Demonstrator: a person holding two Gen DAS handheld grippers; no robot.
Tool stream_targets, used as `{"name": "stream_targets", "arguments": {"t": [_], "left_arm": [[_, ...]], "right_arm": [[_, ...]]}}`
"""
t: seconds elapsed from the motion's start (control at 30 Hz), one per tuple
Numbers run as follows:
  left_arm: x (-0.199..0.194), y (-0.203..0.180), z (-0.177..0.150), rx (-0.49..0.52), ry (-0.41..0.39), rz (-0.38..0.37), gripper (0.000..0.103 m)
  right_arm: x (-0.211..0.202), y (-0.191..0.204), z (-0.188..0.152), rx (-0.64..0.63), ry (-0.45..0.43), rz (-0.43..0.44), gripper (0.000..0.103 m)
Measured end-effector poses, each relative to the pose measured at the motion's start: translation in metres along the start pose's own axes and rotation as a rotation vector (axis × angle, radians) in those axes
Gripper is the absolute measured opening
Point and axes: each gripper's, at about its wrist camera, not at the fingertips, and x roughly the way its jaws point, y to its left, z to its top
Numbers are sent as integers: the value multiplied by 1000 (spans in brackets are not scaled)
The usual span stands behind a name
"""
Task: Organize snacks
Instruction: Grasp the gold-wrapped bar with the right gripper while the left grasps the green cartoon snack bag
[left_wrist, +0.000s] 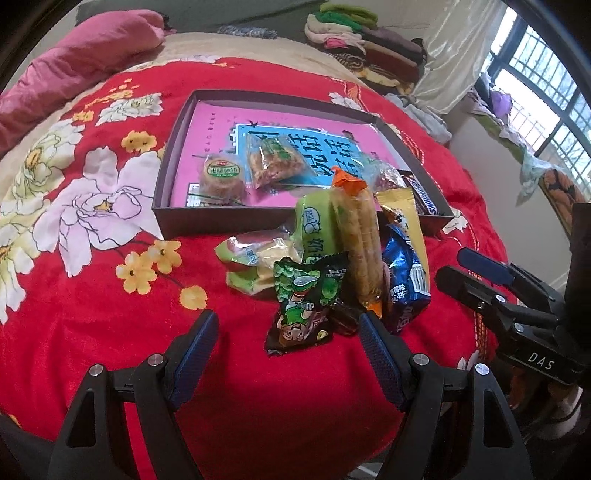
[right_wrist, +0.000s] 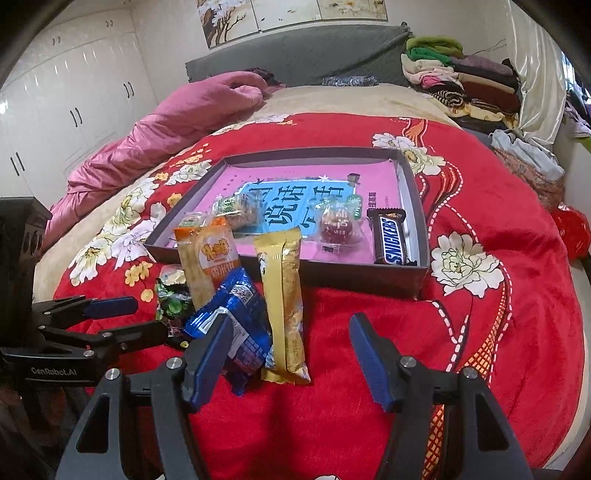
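Observation:
A shallow dark box (left_wrist: 166, 173) (right_wrist: 413, 184) with a pink and blue lining lies on the red bed cover. It holds a round cake (left_wrist: 221, 179), a clear cracker pack (left_wrist: 275, 160), a red candy (right_wrist: 334, 225) and a Snickers bar (right_wrist: 391, 240). A pile of snacks lies in front of it: a green pea packet (left_wrist: 303, 302), a green milk pack (left_wrist: 258, 258), an orange rice-cracker pack (left_wrist: 356, 240) (right_wrist: 208, 258), a blue packet (right_wrist: 236, 325) and a gold bar (right_wrist: 284, 306). My left gripper (left_wrist: 288, 332) is open just before the pea packet. My right gripper (right_wrist: 291, 332) is open around the gold bar's near end.
A pink quilt (right_wrist: 177, 122) lies at the back left of the bed. Folded clothes (right_wrist: 461, 77) are stacked at the back right by the headboard. White wardrobes (right_wrist: 74, 92) stand left, a window (left_wrist: 535, 92) right. The bed edge drops off on the right.

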Motion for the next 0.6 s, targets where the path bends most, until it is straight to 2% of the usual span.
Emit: {"name": "stream_targets", "arguments": {"t": [0.13, 0.5, 0.6], "left_arm": [[4, 1, 1, -4, 6, -2, 76], [13, 1, 2, -2, 11, -7, 74], [16, 2, 2, -4, 14, -7, 74]], "right_arm": [[9, -4, -2, 9, 26, 1, 65], [27, -2, -3, -16, 53, -6, 49], [32, -5, -1, -5, 57, -10, 49]]}}
